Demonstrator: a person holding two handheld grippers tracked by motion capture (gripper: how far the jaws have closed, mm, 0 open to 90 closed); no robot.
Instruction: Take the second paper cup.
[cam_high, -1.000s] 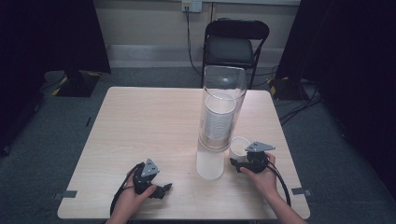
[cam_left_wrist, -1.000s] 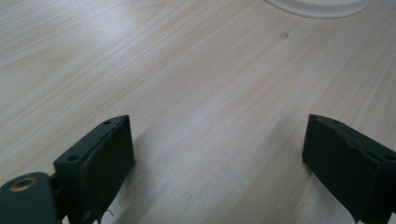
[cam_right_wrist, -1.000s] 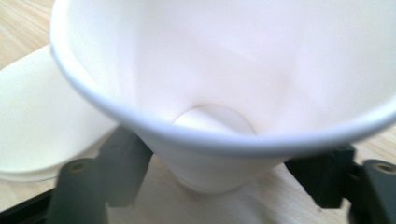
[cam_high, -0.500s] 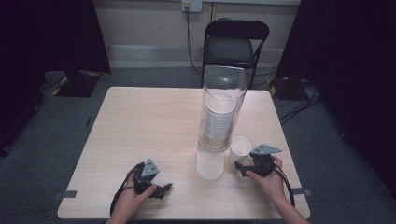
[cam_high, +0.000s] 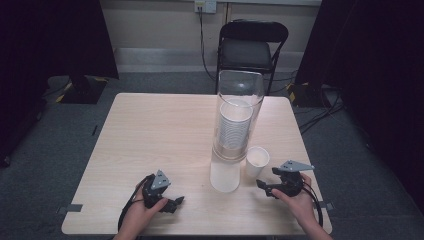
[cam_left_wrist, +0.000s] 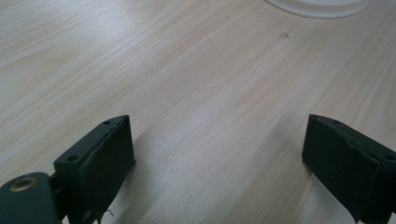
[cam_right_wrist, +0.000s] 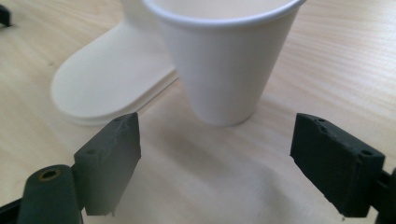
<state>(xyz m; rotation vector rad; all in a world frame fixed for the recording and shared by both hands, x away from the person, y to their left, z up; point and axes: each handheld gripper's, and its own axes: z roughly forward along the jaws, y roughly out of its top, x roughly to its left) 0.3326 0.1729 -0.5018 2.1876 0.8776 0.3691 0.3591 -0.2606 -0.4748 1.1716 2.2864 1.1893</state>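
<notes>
Nearest the person, the left gripper (cam_high: 176, 202) rests low on the tabletop (cam_high: 150, 135) at the front left, its jaws spread wide with only bare wood between them, and the right gripper (cam_high: 262, 186) sits at the front right with its jaws likewise wide apart and holding nothing. Just beyond the right gripper's jaws, apart from them, a white paper cup (cam_right_wrist: 224, 56) stands upright on the tabletop, close beside the white base (cam_right_wrist: 107, 84) of the dispenser. Behind it rises the dispenser's tall clear tube (cam_high: 238, 115), holding a stack of cups (cam_high: 235, 125), and past the tabletop's far edge stands a black folding chair (cam_high: 252, 47).
</notes>
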